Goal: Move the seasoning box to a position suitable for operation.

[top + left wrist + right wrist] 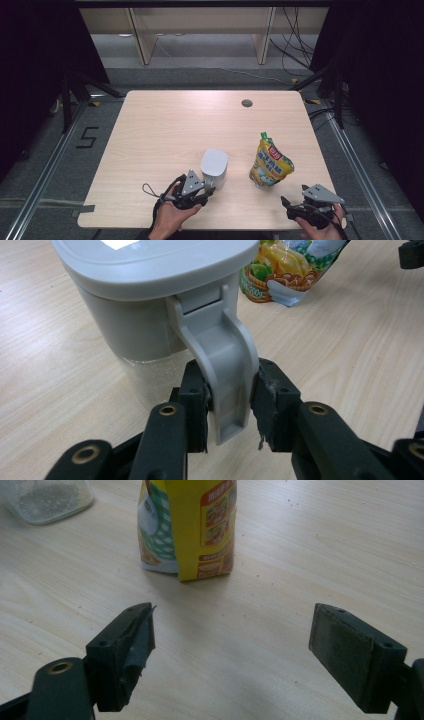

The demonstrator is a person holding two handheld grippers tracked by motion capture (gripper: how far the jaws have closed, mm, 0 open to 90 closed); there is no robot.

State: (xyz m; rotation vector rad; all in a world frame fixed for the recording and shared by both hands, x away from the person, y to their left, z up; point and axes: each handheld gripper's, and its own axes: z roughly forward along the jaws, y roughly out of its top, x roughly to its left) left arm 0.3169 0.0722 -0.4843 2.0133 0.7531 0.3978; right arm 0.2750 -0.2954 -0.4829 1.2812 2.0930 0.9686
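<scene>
Grey-lidded container (215, 167) stands near the middle of the front half of the pale wooden table (165, 125), its body clear below a grey band, white granules inside. I see my left gripper (229, 390) closed on its grey handle (222, 365), both pads pressing the sides. My right gripper (230, 645) hovers with jaws wide apart, holding nothing, near the yellow pouch (270, 162) standing just right of the container. Grey floor, dark curtains and cables ring the table.
</scene>
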